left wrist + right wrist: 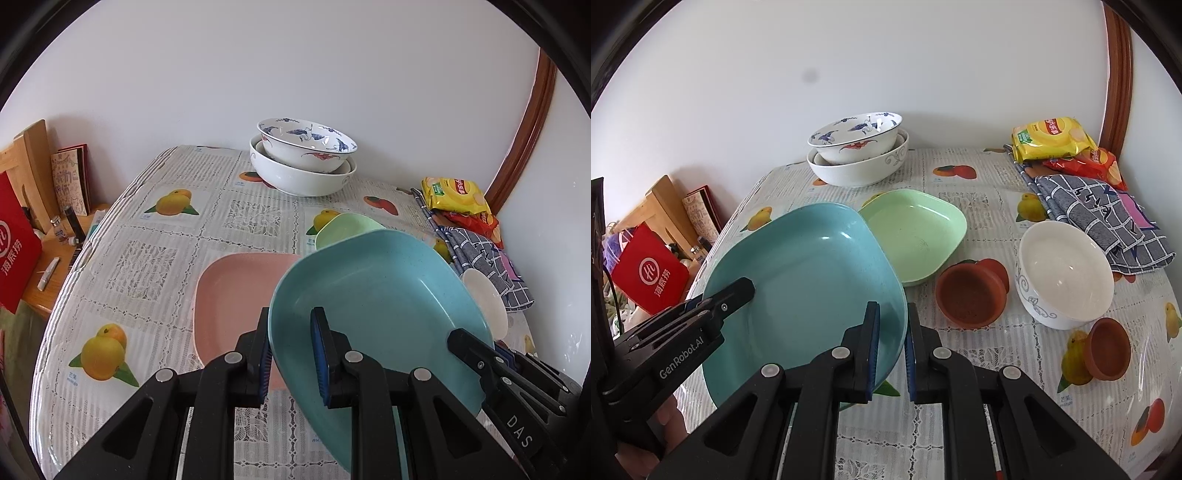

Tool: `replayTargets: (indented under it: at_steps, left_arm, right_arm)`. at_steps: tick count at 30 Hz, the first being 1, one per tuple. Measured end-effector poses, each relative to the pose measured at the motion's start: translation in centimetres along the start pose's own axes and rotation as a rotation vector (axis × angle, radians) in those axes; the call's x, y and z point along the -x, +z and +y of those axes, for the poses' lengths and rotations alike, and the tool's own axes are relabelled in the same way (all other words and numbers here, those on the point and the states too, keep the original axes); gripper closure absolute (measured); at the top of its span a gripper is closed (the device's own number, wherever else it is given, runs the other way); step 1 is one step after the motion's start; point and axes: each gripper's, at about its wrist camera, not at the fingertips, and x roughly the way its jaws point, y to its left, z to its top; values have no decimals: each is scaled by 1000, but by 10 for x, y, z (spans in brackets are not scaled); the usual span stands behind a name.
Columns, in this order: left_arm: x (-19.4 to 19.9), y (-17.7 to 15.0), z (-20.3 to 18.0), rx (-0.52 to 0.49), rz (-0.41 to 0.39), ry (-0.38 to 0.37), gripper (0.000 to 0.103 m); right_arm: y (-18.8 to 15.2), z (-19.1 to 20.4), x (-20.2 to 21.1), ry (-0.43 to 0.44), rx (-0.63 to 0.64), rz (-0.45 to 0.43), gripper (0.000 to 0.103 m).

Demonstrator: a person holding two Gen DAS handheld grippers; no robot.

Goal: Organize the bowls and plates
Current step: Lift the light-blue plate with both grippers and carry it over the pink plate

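Note:
A teal plate (373,295) is held tilted above the table by both grippers. My left gripper (291,354) is shut on its left rim; it also shows in the right wrist view (713,299). My right gripper (892,347) is shut on the plate's (805,273) right rim, and shows in the left wrist view (480,354). A pink plate (229,295) lies flat on the table under the teal one's left side. A green plate (919,232) lies behind it. Two stacked patterned bowls (860,151) stand at the back. A white bowl (1065,273) stands at the right.
Two small brown saucers (971,295) (1108,347) sit near the white bowl. A checked cloth (1108,218) and snack bags (1052,140) lie at the back right. A side table with a red bag (14,243) stands off the left edge. The wall runs close behind.

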Motion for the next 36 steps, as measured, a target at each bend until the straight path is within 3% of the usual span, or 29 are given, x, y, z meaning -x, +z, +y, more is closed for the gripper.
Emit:
replayTargets:
  at_steps: [17,36]
  left_arm:
    - [-11,-30,32,59,58,48,84]
    - [-50,-7,54,100,98,76,84]
  right_arm:
    - [-30,21,-22,34,36,75,90]
    - [-12,37,-65,50,67,131,88]
